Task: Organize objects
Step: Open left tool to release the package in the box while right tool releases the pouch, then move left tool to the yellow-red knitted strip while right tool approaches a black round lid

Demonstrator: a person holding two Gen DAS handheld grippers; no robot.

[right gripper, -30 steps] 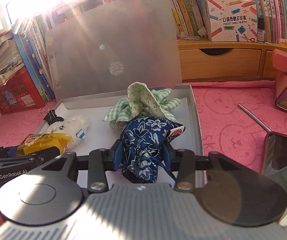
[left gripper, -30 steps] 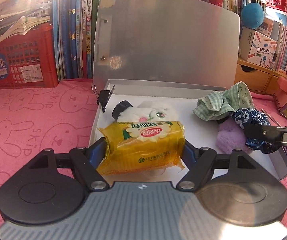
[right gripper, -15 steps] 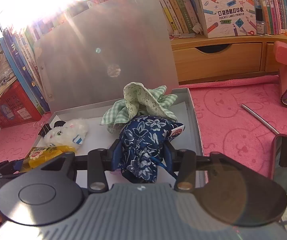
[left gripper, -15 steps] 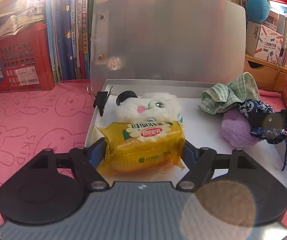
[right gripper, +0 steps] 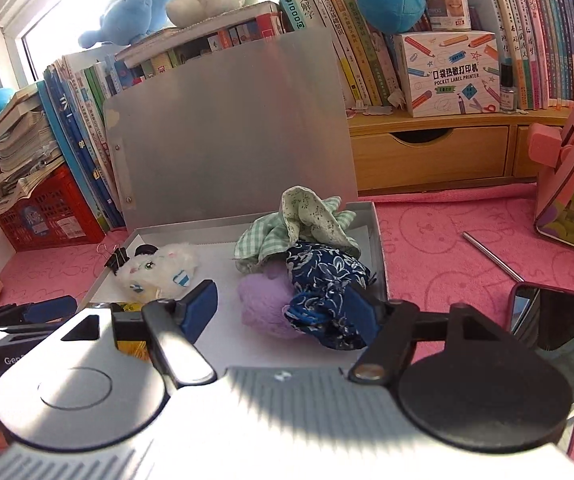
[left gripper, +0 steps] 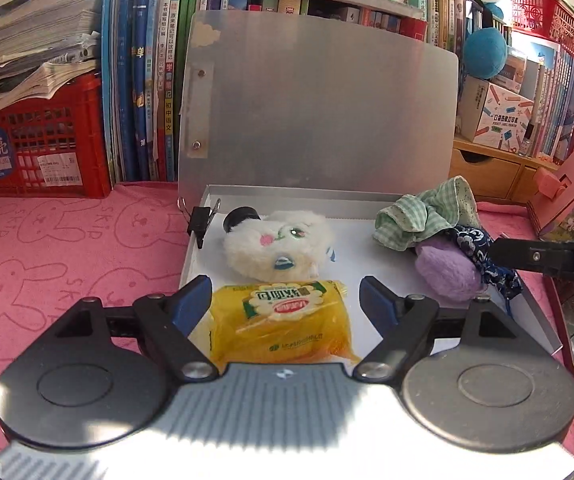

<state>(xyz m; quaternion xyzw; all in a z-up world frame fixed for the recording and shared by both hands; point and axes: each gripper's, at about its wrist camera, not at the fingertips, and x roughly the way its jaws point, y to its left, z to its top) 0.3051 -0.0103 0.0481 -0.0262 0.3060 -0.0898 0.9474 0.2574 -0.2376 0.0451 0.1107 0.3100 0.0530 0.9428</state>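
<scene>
Left tongs (left gripper: 285, 296) opening, pads clear of the yellow packet (left gripper: 283, 326) between them, its long axis three-to-nine. Right tongs (right gripper: 283, 304) opening, right pad touching the blue floral pouch (right gripper: 325, 292).

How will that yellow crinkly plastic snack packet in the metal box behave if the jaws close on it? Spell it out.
The yellow crinkly plastic snack packet probably dents rather than resists: its film shows wrinkles and a puffy middle. The glossy wrapper looks slippery, so it may slide between pads. It lies flat on the shallow metal box floor, so it is unlikely to roll, and it looks light.
</scene>
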